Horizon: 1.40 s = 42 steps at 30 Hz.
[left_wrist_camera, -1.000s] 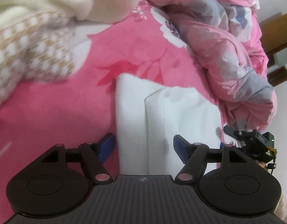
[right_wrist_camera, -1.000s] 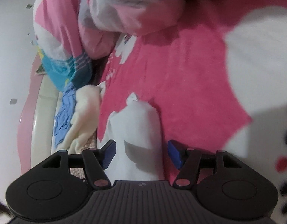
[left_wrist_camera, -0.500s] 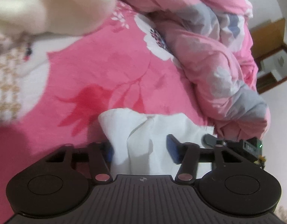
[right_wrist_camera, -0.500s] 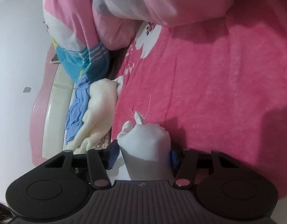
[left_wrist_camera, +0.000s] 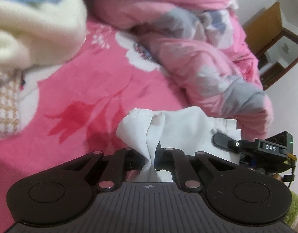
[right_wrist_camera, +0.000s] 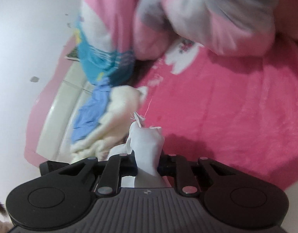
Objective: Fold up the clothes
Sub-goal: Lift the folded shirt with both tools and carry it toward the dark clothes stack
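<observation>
White garment (left_wrist_camera: pixel 176 128) is bunched on the pink floral bedsheet (left_wrist_camera: pixel 86 89), pinched at two places. Left gripper (left_wrist_camera: pixel 151 160): jaws closing, nearly together, with a thin pleat of the white cloth squeezed between the pads; the fabric fans out beyond the fingertips in a loose crumpled fold. Right gripper (right_wrist_camera: pixel 148 164): jaws closing, a thicker wad of the same white cloth (right_wrist_camera: pixel 147 141) pressed between them, a frayed corner with loose threads sticking up past the tips. In the left wrist view the right gripper's black body (left_wrist_camera: pixel 265 147) shows at the right edge, lying against the far end of the garment.

Surroundings: rumpled pink and grey quilt (left_wrist_camera: pixel 197 54) heaped beyond the garment, apart from it. Cream fleece item (left_wrist_camera: pixel 32 31) at upper left, blurred, with a checked tan-and-white cloth (left_wrist_camera: pixel 3 108) below it. In the right wrist view, a blue cloth (right_wrist_camera: pixel 90 114) and the cream fleece (right_wrist_camera: pixel 119 120) lie just beside the gripped wad, near the bed's edge. Wooden furniture (left_wrist_camera: pixel 265 31) stands by the wall.
</observation>
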Tool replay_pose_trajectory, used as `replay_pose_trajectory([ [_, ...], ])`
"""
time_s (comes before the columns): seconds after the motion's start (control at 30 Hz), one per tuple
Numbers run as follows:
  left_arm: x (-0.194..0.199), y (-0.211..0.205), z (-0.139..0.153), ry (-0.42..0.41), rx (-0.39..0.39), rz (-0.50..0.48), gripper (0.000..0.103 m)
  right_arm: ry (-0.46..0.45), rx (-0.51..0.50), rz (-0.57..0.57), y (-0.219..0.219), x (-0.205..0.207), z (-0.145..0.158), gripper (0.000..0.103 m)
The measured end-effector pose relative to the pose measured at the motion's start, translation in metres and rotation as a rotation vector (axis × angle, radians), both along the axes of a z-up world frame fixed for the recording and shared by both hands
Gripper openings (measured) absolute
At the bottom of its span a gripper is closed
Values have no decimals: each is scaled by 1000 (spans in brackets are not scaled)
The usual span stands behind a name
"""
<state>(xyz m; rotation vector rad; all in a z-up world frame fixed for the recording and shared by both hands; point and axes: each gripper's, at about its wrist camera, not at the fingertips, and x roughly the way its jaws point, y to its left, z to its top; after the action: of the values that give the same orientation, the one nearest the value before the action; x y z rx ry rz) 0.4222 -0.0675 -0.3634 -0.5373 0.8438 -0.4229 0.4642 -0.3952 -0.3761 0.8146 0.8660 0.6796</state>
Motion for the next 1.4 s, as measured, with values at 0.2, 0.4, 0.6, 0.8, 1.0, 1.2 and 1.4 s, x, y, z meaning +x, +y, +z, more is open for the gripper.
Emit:
replay_pose_trajectory([
  [0.2, -56, -12, 48, -131, -17, -14, 6, -132, 49, -9, -5, -54, 55, 17],
  [0.4, -136, -30, 98, -227, -30, -20, 5, -225, 77, 15, -9, -129, 105, 17],
  [0.6, -209, -50, 137, -277, -10, -59, 5, -247, 96, -1, -22, -199, 141, 16],
  [0.8, -260, -66, 153, -290, -65, -129, 5, -256, 76, -113, -42, -272, 172, 16],
  [1.0, -303, -98, 175, -324, -132, -263, 5, -256, 25, -261, -61, -365, 202, 16],
  [1.2, -343, -146, 189, -334, -170, -456, 5, -248, -24, -446, -98, -468, 227, 16],
  [1.4, -371, -208, 180, -245, -285, -640, 5, -210, -114, -588, -148, -558, 236, 16],
])
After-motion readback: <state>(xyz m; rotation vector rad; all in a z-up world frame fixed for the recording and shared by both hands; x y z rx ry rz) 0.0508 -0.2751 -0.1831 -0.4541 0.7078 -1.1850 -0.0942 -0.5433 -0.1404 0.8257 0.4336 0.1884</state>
